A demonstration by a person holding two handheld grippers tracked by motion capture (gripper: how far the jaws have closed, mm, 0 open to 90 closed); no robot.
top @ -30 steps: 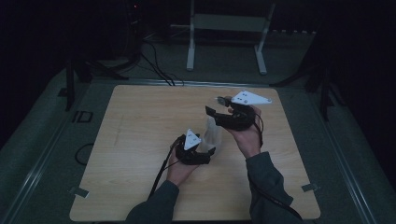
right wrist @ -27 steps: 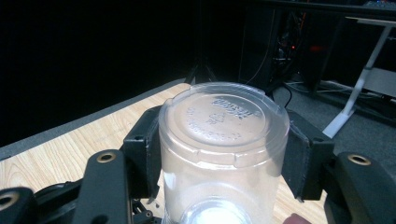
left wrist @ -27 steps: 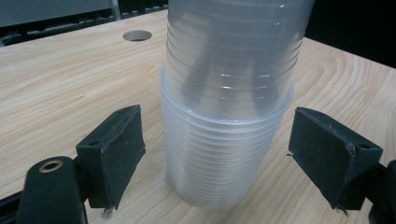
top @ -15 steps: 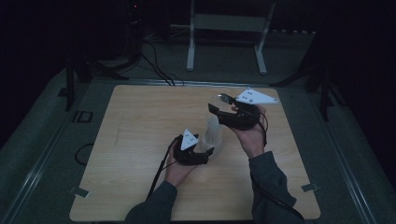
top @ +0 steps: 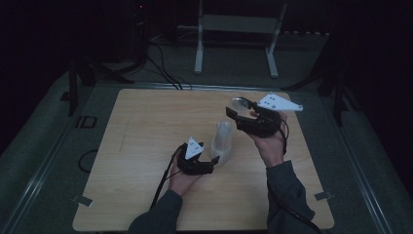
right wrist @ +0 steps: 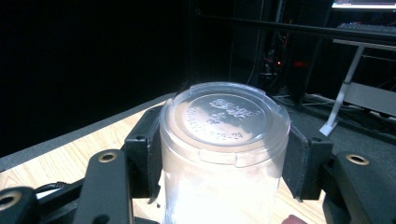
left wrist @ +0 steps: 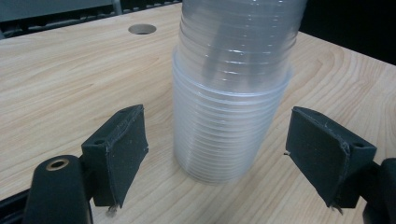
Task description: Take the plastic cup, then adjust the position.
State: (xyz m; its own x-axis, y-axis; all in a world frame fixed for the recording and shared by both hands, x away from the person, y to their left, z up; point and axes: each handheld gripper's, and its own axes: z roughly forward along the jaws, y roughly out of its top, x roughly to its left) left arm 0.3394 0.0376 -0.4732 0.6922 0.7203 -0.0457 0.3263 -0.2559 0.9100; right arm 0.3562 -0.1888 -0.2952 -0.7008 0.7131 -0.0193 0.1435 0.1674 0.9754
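Separation of one cup from the stack (left wrist: pixel 232 116) on the table (top: pixel 146 146) looks nearly done. Right gripper (right wrist: pixel 224 154) pinches the freed cup (right wrist: pixel 224 140) aloft; left gripper (left wrist: pixel 233 158), jaws spread and just closing, flanks the stack untouched. Next likely needs setting the cup down apart.

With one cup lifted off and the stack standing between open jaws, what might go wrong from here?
1. The stack of clear cups stands free between the open left gripper pads; a nudge may tip it.
2. The right gripper clamps a thin clear cup upside down; squeezing might crush it or let it slip.
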